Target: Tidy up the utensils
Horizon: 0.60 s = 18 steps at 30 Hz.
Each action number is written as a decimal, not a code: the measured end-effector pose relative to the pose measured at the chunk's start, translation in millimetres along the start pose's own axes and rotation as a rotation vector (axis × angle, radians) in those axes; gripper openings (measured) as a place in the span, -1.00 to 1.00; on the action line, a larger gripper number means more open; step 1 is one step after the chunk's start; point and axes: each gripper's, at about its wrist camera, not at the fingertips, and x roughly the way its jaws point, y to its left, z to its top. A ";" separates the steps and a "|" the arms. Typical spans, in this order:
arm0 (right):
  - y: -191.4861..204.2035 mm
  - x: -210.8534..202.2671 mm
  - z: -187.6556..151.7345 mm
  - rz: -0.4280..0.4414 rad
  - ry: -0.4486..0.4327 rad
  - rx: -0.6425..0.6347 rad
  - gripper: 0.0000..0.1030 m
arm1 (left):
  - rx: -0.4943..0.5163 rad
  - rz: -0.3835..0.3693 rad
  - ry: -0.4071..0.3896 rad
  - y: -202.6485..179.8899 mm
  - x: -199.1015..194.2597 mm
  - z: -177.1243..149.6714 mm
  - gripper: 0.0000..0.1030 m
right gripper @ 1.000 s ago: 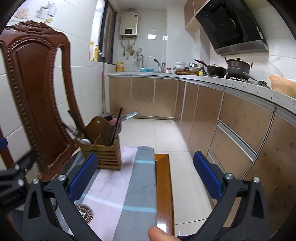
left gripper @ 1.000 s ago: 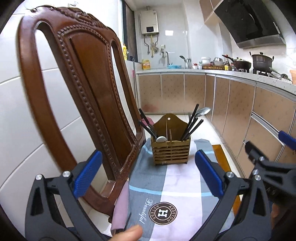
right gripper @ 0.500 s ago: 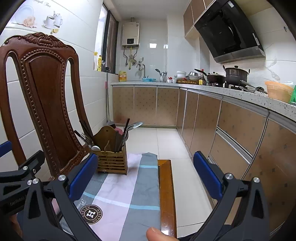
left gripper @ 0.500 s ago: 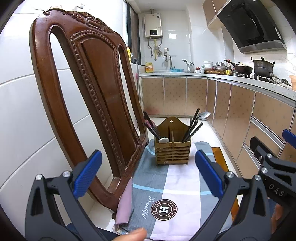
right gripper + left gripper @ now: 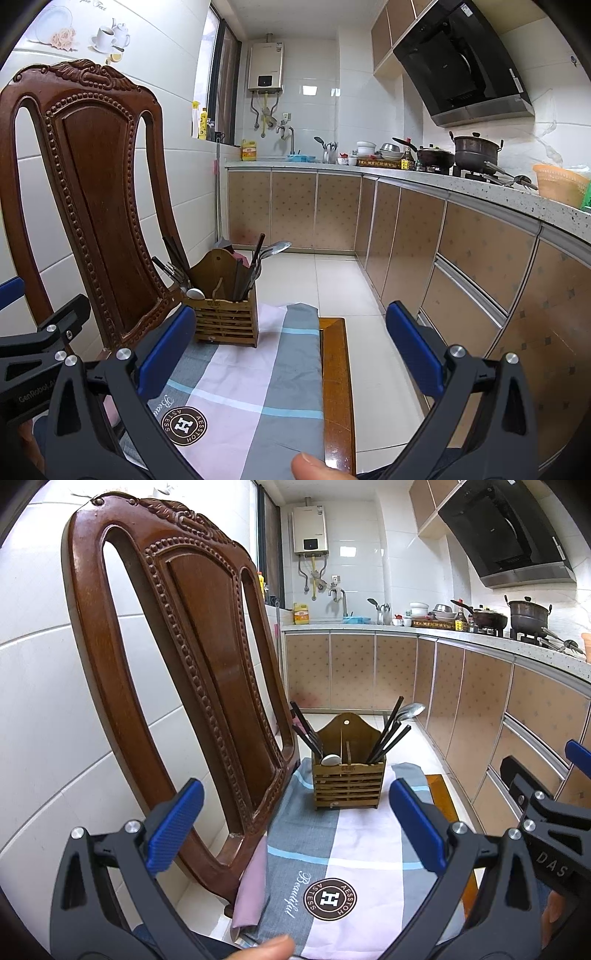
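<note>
Left wrist view: my left gripper (image 5: 295, 834) hangs spread and empty, the wooden utensil caddy (image 5: 347, 777) ahead on the plaid cloth (image 5: 354, 834). Leaning chopsticks (image 5: 388, 734) could snag and tip it.

Right wrist view: my right gripper (image 5: 290, 354) is spread, empty; the caddy (image 5: 225, 317) stands beside the chair back (image 5: 99, 206), which I might knock.

The checked cloth (image 5: 354, 853) carries a round dark brown badge (image 5: 330, 899) in the lower middle of the left wrist view, with a white "H" at its centre and "AESSTOH" readable around the ring; beside it runs the cursive word "Beautiful" (image 5: 295, 893). The same badge (image 5: 183, 425) shows at lower left of the right wrist view. On the right gripper (image 5: 550, 853), at the right edge of the left wrist view, stand the letters "DAS". The left gripper (image 5: 33, 395), at the left edge of the right wrist view, reads "GenRobot". A wall sticker (image 5: 90, 4) at upper left bears cursive words too cut off to read. Small print on the wooden utensil holder (image 5: 214, 304) is illegible.
</note>
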 end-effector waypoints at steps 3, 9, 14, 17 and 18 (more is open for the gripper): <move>0.0 0.1 -0.2 0.002 -0.001 0.000 0.94 | 0.001 0.000 0.001 0.4 0.4 0.0 0.93; -0.4 -0.4 -0.9 0.004 -0.001 0.000 0.94 | 0.003 0.004 0.000 -0.1 1.4 0.1 0.93; -0.3 -0.5 -1.0 0.004 0.000 0.001 0.94 | 0.003 0.005 -0.001 -1.1 0.7 -0.4 0.93; -0.5 -0.6 -0.9 0.005 0.000 0.000 0.95 | 0.003 0.005 0.001 -1.4 1.2 -0.9 0.93; -0.4 -0.7 -1.3 0.004 0.001 0.000 0.95 | 0.003 0.005 0.003 -1.5 1.8 -1.2 0.93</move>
